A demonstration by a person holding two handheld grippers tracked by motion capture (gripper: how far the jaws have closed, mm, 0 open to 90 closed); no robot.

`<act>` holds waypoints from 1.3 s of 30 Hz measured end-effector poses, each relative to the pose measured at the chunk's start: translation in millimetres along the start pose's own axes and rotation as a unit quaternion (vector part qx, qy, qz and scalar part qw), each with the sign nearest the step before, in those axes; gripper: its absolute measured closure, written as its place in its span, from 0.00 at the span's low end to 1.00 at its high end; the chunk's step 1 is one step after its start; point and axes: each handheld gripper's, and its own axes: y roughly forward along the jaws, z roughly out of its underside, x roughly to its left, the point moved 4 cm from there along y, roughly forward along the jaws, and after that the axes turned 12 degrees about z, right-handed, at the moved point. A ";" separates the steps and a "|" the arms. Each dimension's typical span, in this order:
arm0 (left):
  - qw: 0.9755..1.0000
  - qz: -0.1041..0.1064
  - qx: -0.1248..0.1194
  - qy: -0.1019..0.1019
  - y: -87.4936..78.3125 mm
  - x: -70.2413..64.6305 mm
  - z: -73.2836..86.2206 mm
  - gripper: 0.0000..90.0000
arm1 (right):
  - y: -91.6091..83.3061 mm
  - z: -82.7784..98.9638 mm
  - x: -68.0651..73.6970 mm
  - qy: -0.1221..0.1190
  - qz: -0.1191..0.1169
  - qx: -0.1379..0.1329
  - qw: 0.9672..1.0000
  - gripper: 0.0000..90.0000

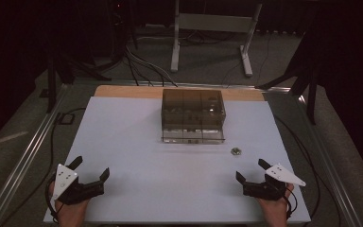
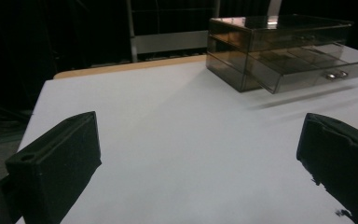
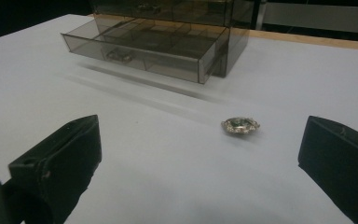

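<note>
Down at the near edge of the white table (image 1: 123,142) both grippers rest, the left gripper (image 1: 90,171) by the near left corner, the right gripper (image 1: 251,171) by the near right, each with jaws spread wide and nothing between them. Just ahead of the right one lies a small brooch (image 3: 240,125), near the drawer box (image 1: 193,113), whose bottom drawer (image 3: 140,49) stands pulled out toward the far edge's middle

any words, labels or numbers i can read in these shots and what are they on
None can be read. The smoky clear drawer box, the small jewelled piece on the white table and both black grippers carry no legible text. The grey plates on the left gripper and right gripper show only small dots.
</note>
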 end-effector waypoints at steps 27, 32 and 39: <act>1.000 -0.020 -0.005 -0.002 -4.2 2.3 -2.5 0.01 | -4.3 -7.5 1.5 0.001 0.021 0.006 1.000 0.00; 1.000 -0.021 -0.006 -0.003 -4.6 2.8 -2.2 0.01 | -6.0 -9.2 1.4 0.006 0.021 0.004 1.000 0.00; 1.000 -0.024 -0.001 -0.007 -2.9 4.9 0.0 0.01 | -9.2 -14.5 0.9 0.011 0.024 0.001 1.000 0.00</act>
